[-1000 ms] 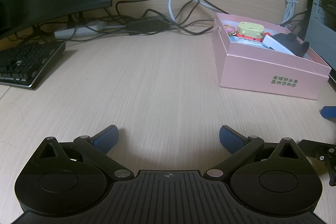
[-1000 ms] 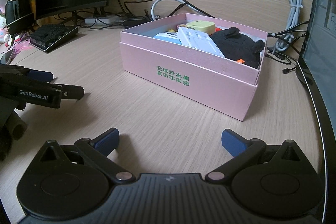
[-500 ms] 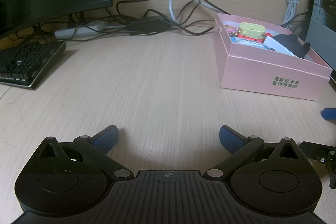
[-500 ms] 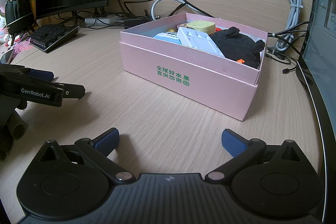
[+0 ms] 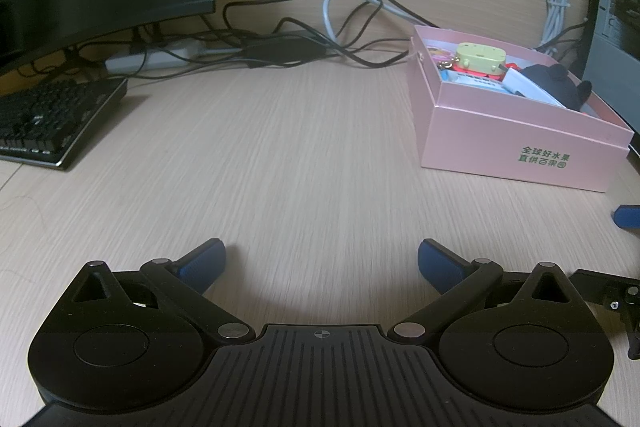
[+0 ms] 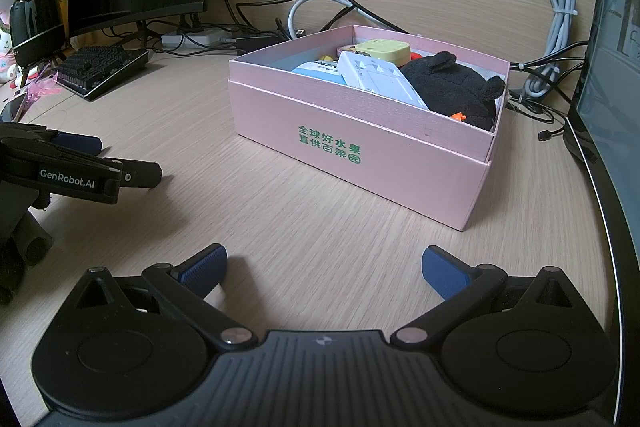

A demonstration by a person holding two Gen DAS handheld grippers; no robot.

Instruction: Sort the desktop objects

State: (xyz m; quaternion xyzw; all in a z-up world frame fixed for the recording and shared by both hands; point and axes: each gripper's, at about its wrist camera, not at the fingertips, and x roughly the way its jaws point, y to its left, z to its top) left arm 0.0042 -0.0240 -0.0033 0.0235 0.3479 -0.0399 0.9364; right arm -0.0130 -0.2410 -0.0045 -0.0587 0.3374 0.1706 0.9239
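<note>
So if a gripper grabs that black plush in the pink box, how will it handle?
The black plush looks fuzzy and soft, so it would probably squash and flop. Likely light. It lies against the white device, which might shift.

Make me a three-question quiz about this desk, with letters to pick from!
1. Where is the black fuzzy thing?
A. inside the pink box
B. on the keyboard
C. on the bare desk

2. What colour is the writing on the box?
A. red
B. green
C. white

3. How is the right gripper?
A. open, empty
B. shut on a toy
C. holding the box

Answers: 1 A, it lies within the box walls. 2 B, green characters on the side. 3 A, its fingers stand wide apart over bare wood.
</note>
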